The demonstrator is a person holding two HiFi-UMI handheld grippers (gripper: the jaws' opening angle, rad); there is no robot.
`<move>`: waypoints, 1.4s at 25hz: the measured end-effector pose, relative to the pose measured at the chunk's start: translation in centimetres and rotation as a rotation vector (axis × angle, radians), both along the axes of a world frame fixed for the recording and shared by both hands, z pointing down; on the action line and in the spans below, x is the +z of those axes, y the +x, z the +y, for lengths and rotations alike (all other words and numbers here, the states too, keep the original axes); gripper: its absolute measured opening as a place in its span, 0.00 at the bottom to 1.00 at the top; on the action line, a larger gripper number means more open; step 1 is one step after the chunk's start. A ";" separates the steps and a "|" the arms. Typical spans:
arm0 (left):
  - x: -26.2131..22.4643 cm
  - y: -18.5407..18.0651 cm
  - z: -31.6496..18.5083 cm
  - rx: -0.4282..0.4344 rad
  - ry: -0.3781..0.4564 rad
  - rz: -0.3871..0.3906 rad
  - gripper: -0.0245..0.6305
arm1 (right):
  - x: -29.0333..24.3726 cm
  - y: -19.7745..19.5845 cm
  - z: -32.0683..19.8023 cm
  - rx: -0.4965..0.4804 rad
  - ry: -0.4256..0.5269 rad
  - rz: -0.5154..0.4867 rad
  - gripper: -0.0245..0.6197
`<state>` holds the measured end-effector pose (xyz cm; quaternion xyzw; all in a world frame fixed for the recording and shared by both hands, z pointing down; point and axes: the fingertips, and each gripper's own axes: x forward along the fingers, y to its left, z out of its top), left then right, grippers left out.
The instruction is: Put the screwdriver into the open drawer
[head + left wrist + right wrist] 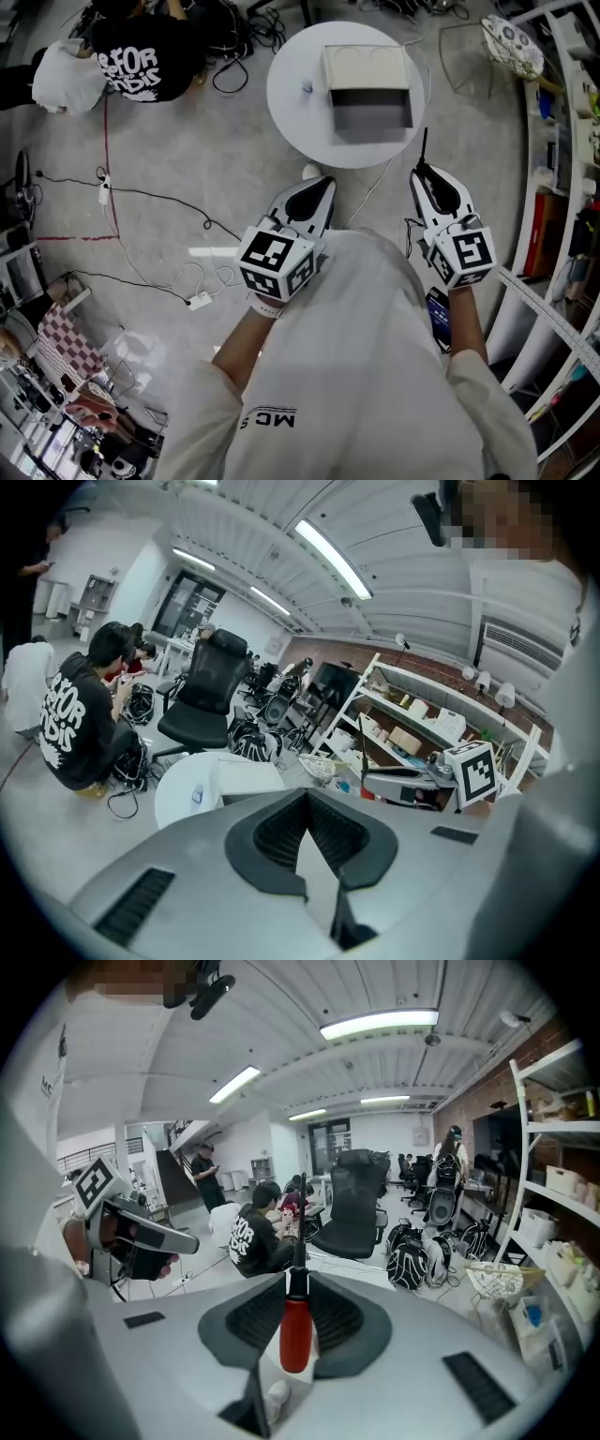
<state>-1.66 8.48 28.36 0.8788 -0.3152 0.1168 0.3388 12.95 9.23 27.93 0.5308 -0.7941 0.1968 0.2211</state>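
The left claw (322,182) is drawn in close to the person's chest, short of the round white surface (284,101), and its own view shows the pads of the left claw (307,799) brought together at the tips with nothing between them. It reads as parked, kept low and clear so the other side can work. Ahead on the surface stands a pale drawer unit (366,62) with its drawer (372,116) pulled out towards the person. The mouth faces up and the grey inside looks bare, so there is room to lay something in. A small bluish item (307,87) sits on the surface just left of the unit (too small to name). To the right, the right claw (421,174) is closed on the screwdriver (424,147), which is well apart from the drawer and near the person's side of the surface. In the right gripper view the right claw (298,1283) clamps the red handle of the screwdriver (295,1335) between its ribbed pads, and the dark shaft runs straight ahead along the jaws. Held by the thick handle and pointing forward, the tool would probably go into the drawer tip first. The carry across to the opening has not yet been made.
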 end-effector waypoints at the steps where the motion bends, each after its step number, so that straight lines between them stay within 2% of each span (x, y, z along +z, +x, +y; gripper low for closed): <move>1: 0.0 -0.1 -1.1 0.011 0.003 0.001 0.05 | 0.0 -0.2 -1.1 -0.002 -0.003 0.005 0.24; 8: 0.7 -1.2 -7.2 0.026 -0.004 0.019 0.05 | 0.4 -1.2 -7.7 0.013 0.000 0.028 0.24; 15: 1.7 -0.8 -9.0 0.032 -0.031 0.028 0.05 | 1.0 -0.9 -10.2 0.024 0.003 0.013 0.24; 18: 2.0 -0.2 -9.5 0.057 -0.012 -0.008 0.05 | 1.6 -0.7 -10.8 0.016 -0.006 0.011 0.24; 29: 5.7 1.9 -9.5 0.130 -0.041 -0.071 0.05 | 5.5 -0.2 -12.4 -0.105 -0.018 0.110 0.24; 35: 7.8 1.3 -9.2 0.120 -0.074 -0.096 0.05 | 8.7 -0.8 -12.2 -0.188 -0.075 0.163 0.24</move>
